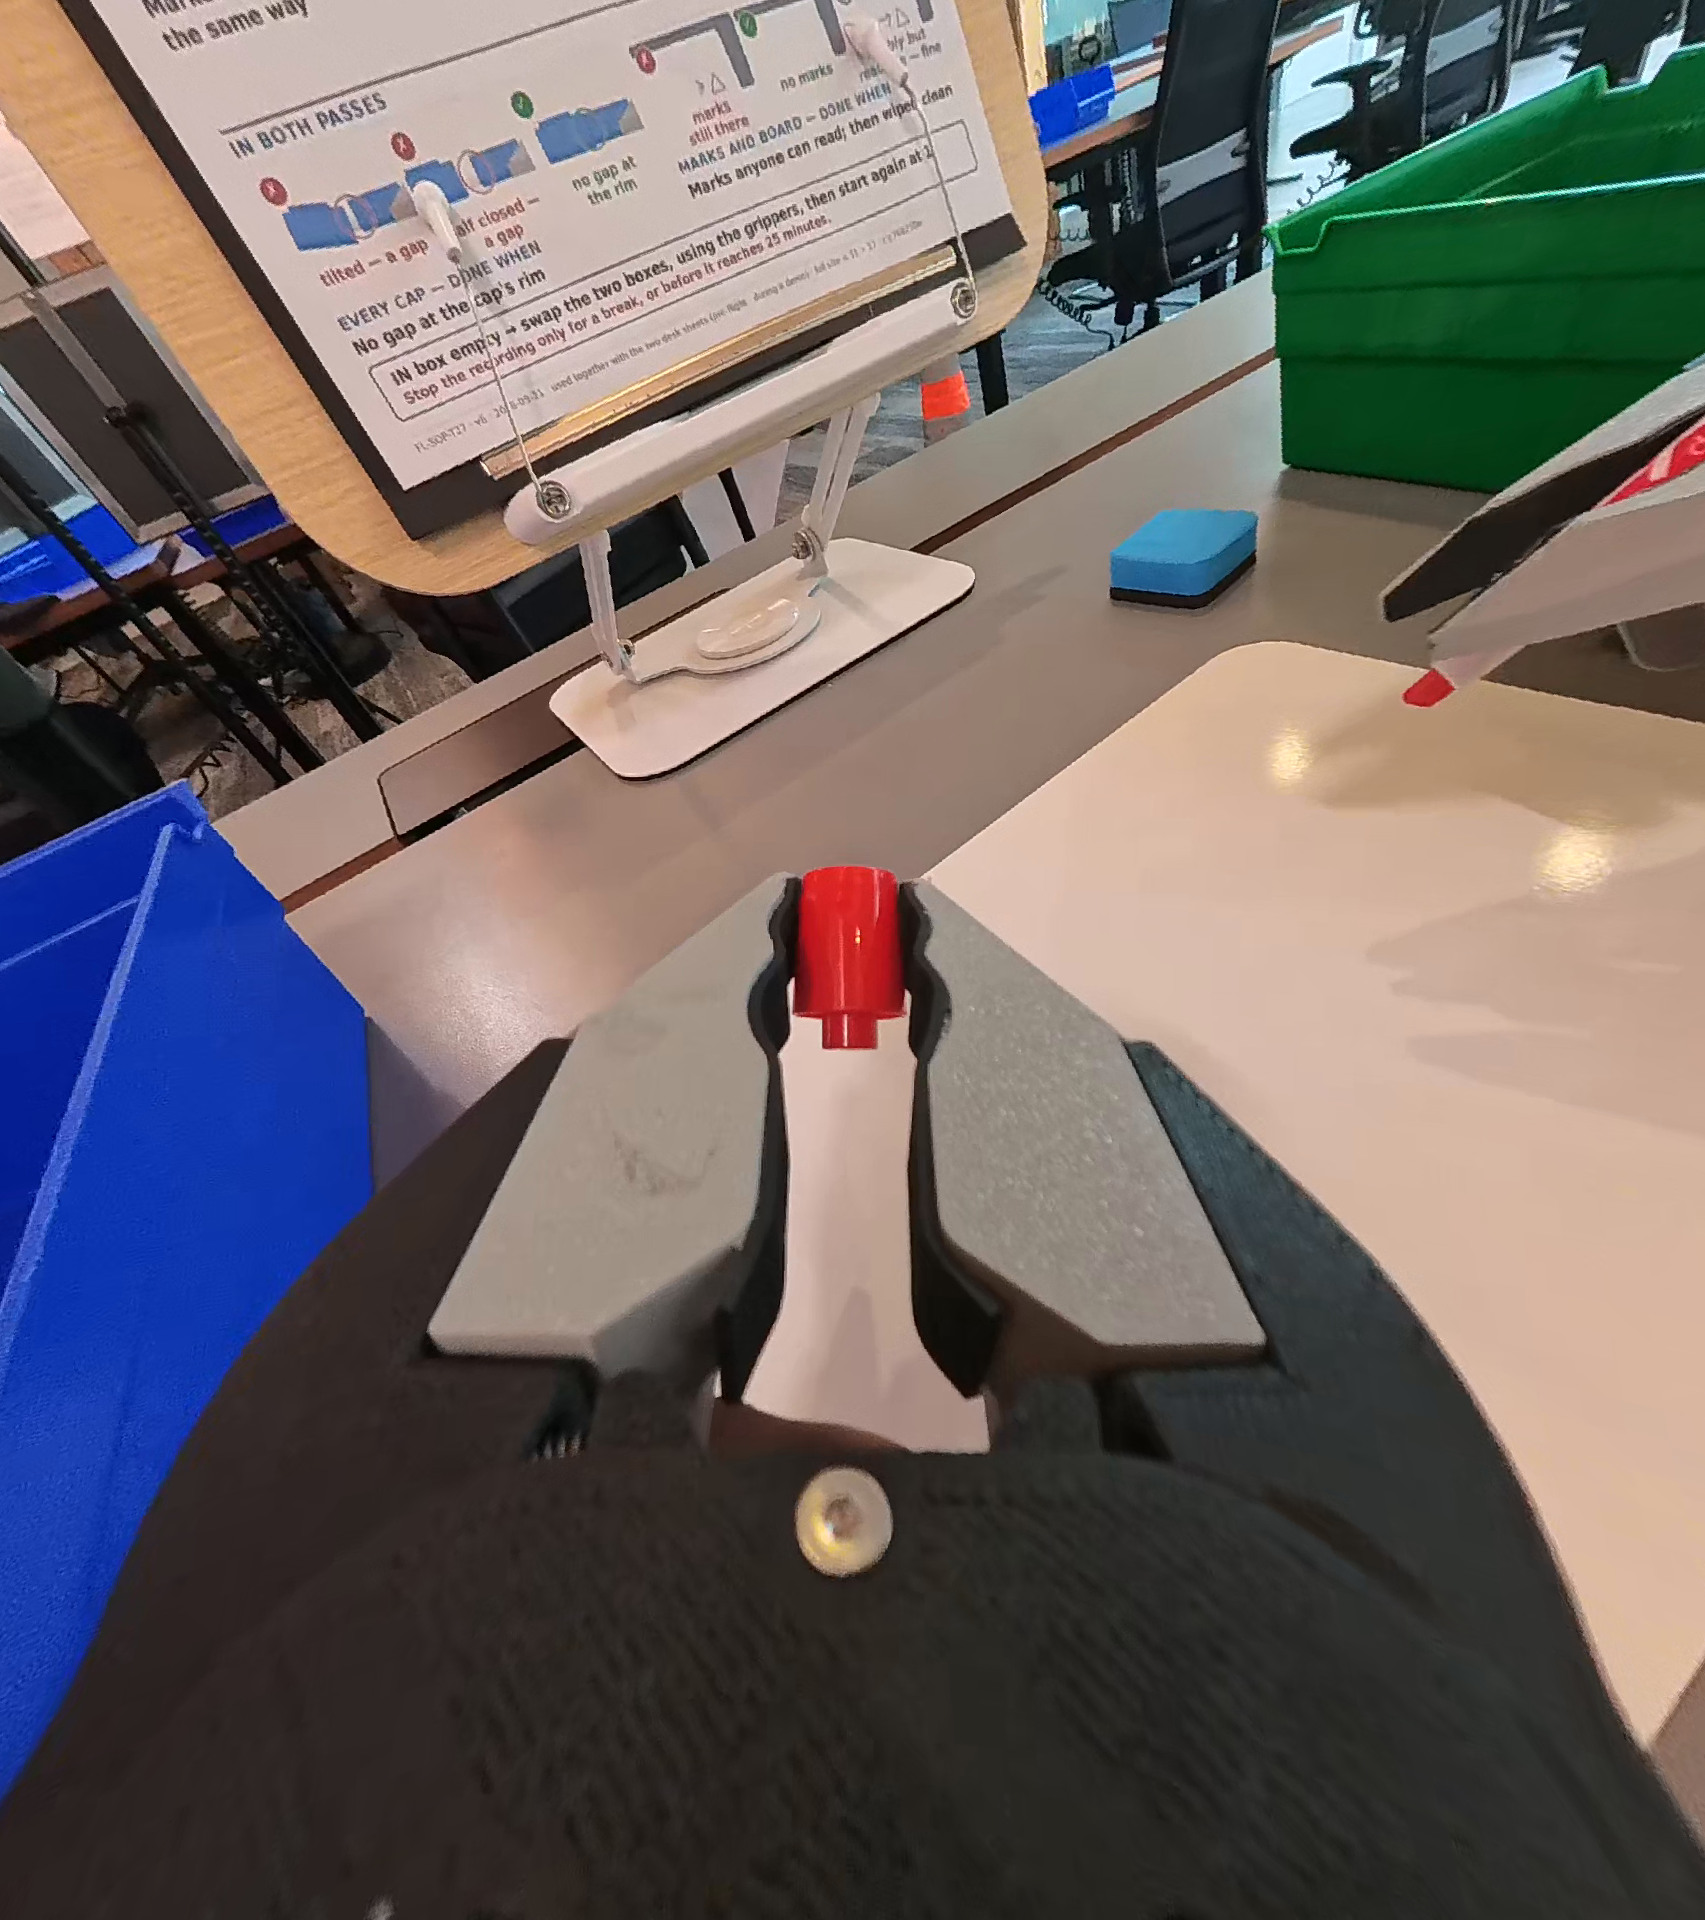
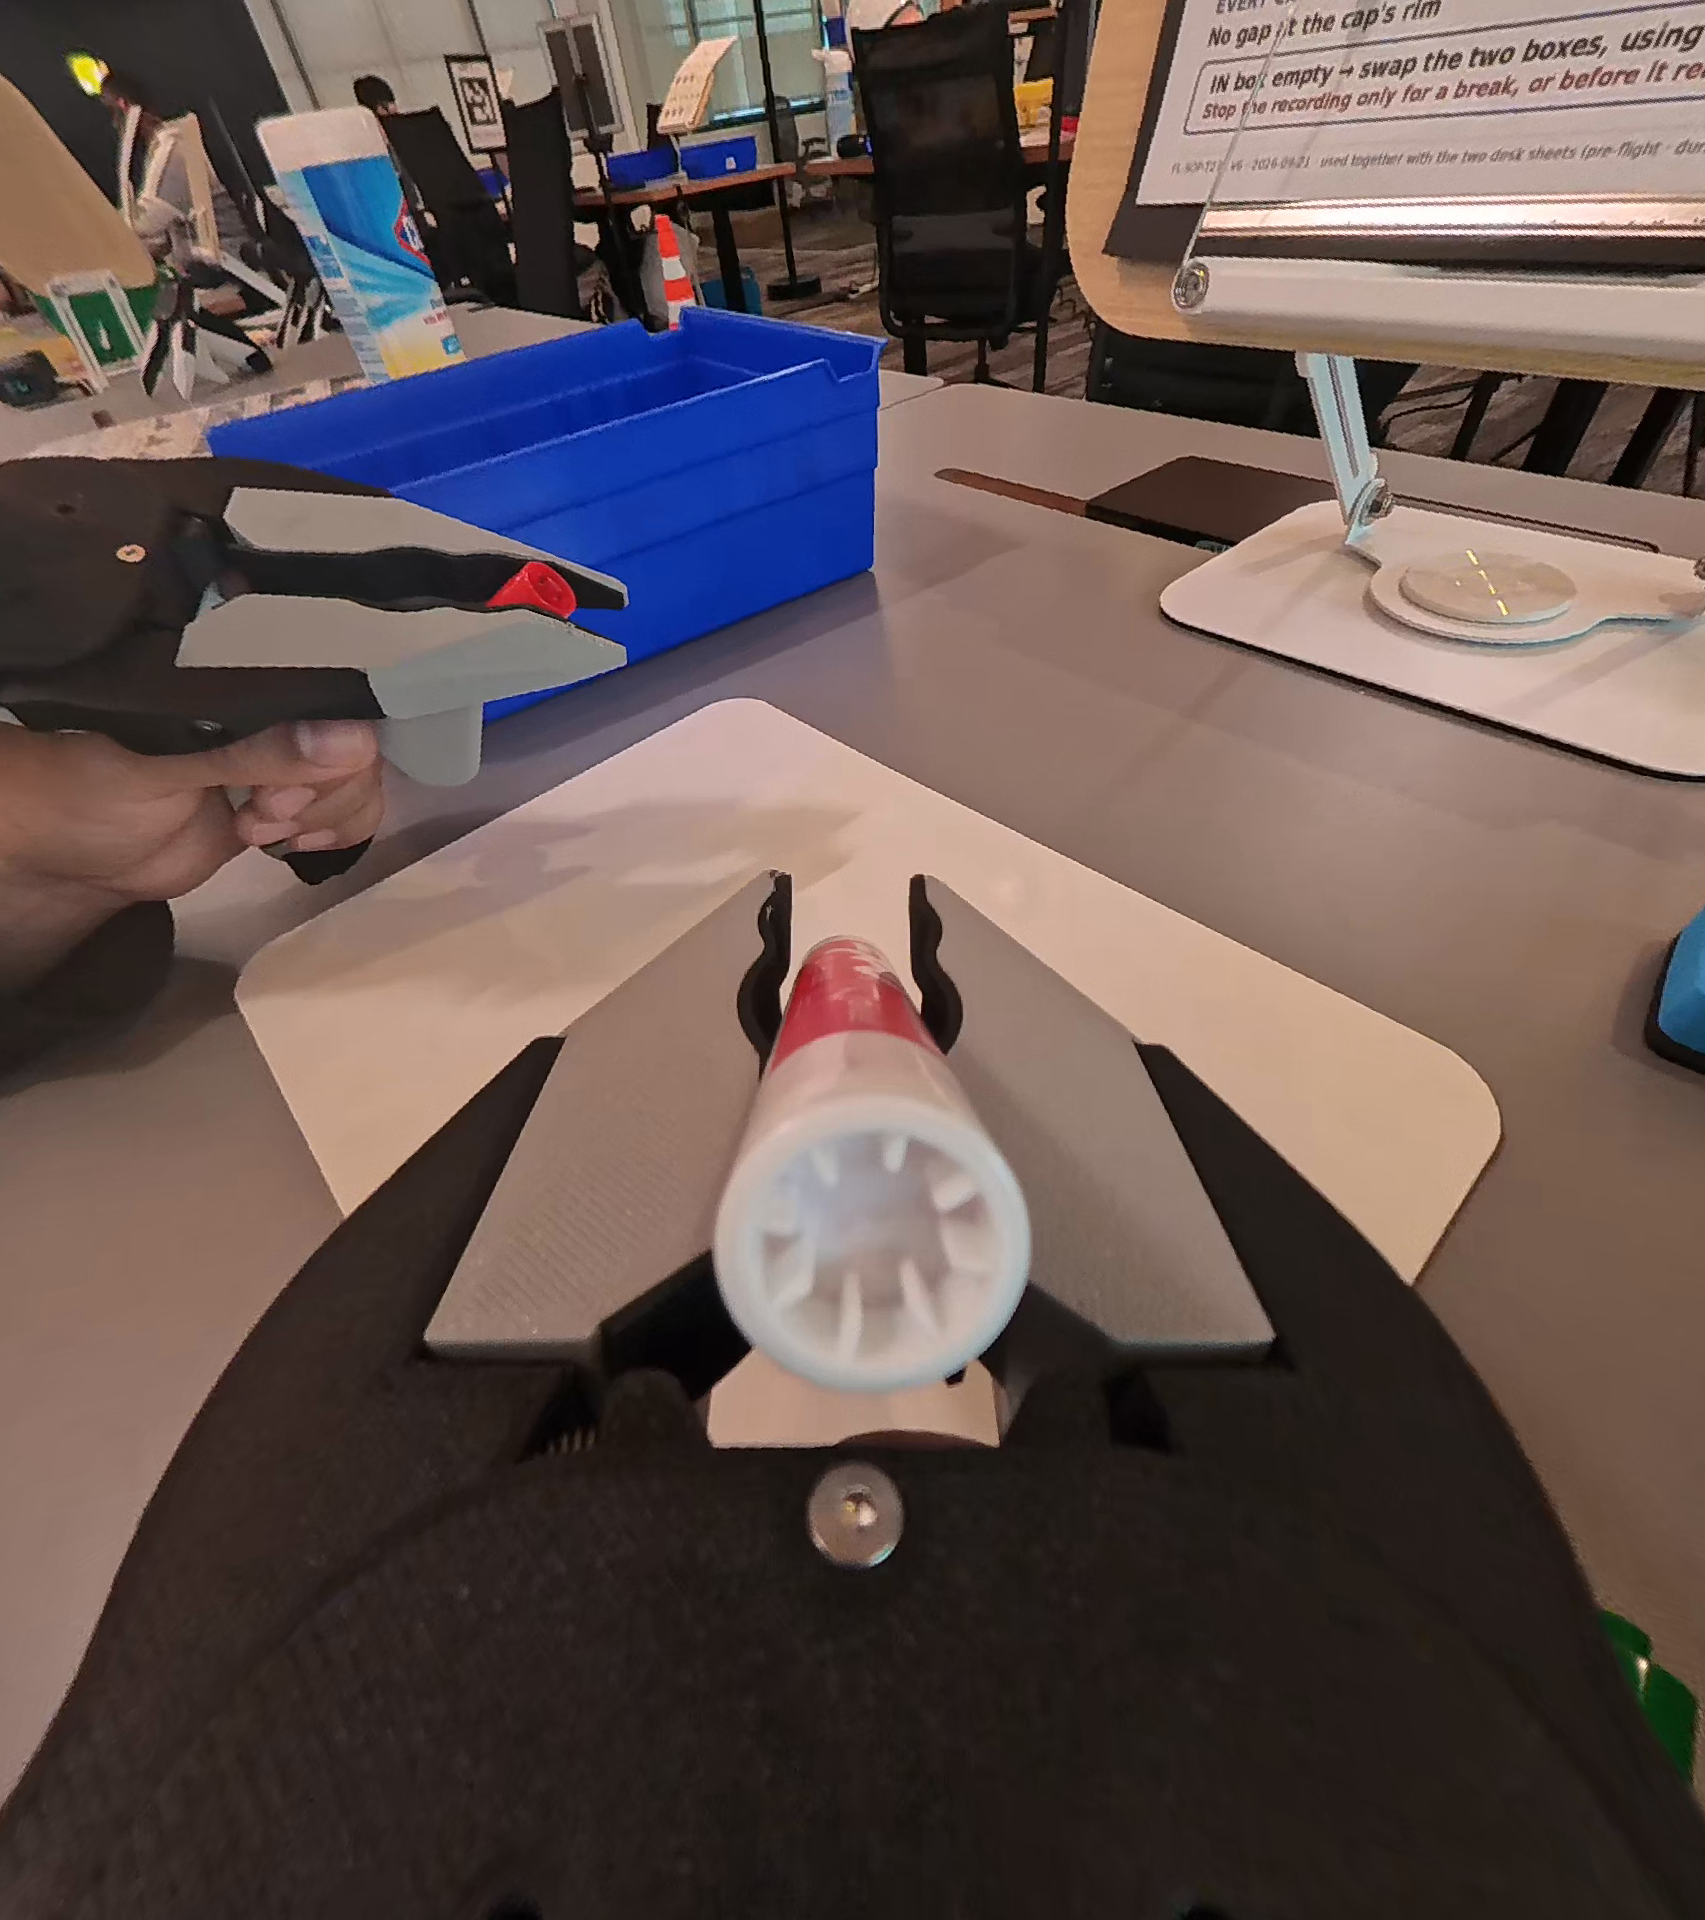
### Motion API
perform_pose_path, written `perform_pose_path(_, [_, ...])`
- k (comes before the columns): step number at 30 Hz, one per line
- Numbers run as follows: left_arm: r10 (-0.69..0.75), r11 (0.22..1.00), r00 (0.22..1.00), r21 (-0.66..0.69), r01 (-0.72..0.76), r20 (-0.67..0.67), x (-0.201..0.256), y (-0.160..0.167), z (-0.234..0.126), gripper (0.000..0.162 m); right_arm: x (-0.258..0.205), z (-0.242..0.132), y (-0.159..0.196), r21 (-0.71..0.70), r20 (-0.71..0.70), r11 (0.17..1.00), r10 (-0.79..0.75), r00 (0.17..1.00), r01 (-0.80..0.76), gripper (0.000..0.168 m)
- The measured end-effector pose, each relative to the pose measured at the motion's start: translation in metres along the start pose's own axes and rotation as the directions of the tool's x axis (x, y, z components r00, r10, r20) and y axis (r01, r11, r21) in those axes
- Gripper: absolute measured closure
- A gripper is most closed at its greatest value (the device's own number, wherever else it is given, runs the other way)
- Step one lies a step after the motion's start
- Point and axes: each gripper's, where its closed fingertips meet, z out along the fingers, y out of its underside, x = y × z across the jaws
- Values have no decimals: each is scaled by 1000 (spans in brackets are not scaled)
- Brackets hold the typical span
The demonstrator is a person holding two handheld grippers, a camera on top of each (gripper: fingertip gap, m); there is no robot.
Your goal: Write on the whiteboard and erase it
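left gripper (image 1: 848, 935) clamps red cap (image 1: 846, 951) | right gripper (image 2: 848, 935) clamps marker (image 2: 853, 1013) (tip over whiteboard (image 2: 619, 831))

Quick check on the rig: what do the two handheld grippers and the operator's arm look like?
Both the left gripper and the right gripper have textured black bodies, grey wedge-shaped fingers with black wavy inner pads, and a silver screw at centre. A grey trigger hangs below. The operator's sleeve is dark.

Whiteboard (image 1: 1347, 987): glossy, smooth, light glints on it. Counter (image 2: 1087, 665): matt grey. Left tool (image 1: 848, 935) fingers (image 1: 661, 1143): grainy grey plastic; red cap (image 1: 848, 951) shiny plastic. Far eraser (image 1: 1183, 551): soft blue foam. Blue bin (image 2: 619, 488): smooth plastic. Marker (image 2: 863, 1101): glossy plastic.
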Motion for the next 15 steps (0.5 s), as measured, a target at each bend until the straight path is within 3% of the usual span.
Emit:
perform_pose_path(7, [21, 999, 1000, 40, -22, 10, -2, -11, -10, 146, -17, 9, -1, -16, 69, 1000, -3, 998, 4, 148])
perform_pose_path(15, [-50, 991, 997, 125, 43, 50, -21, -27, -24, 146, -39, 69, -6, -120, 180, 993, 34, 983, -12, 148])
